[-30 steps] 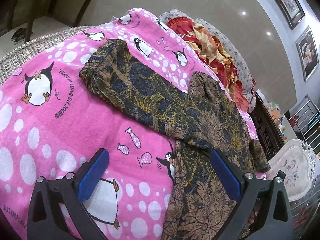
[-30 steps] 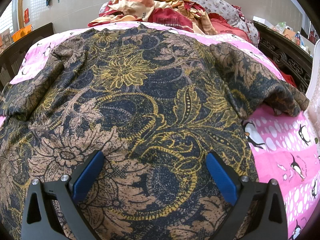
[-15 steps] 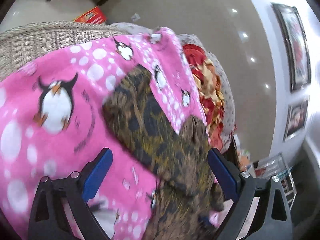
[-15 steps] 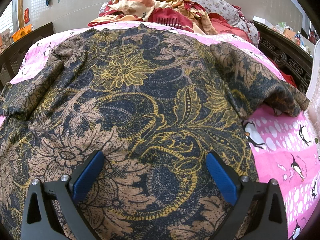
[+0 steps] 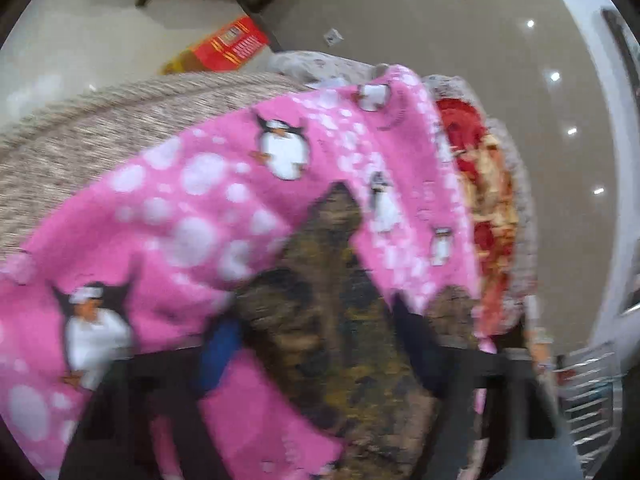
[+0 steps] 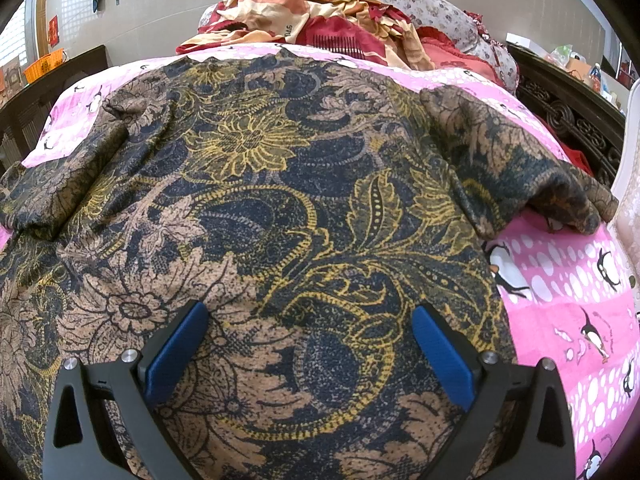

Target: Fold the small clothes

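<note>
Right now the patterned shirt (image 6: 280, 220) lies spread flat on the pink penguin blanket (image 6: 572, 300), its back or front panel facing up; which one cannot be told. In the right wrist view its long axis runs from near to far, with the hem end near the camera and the shoulder end at the far side, close to the heap of red and cream bedding (image 6: 328, 16). One sleeve (image 6: 520, 168) reaches out to the right and ends at the blanket's right side, beside a pale upholstered edge (image 6: 628, 200); the other sleeve (image 6: 56, 184) runs off to the left. The right gripper (image 6: 308, 348) hangs over the near part of the shirt with its blue-padded fingers (image 6: 176, 352) wide apart and nothing between them.

The left wrist view is heavily blurred. There the left gripper (image 5: 316, 360) shows its fingers spread, with the left sleeve (image 5: 328, 288) lying between them and tapering away toward the far side; whether the pads touch the cloth cannot be told. Pink blanket (image 5: 192, 208) surrounds that sleeve on both sides, and a grey woven surface (image 5: 100, 128) shows past the blanket's far left edge. A red box (image 5: 228, 46) sits on the floor beyond.
</note>
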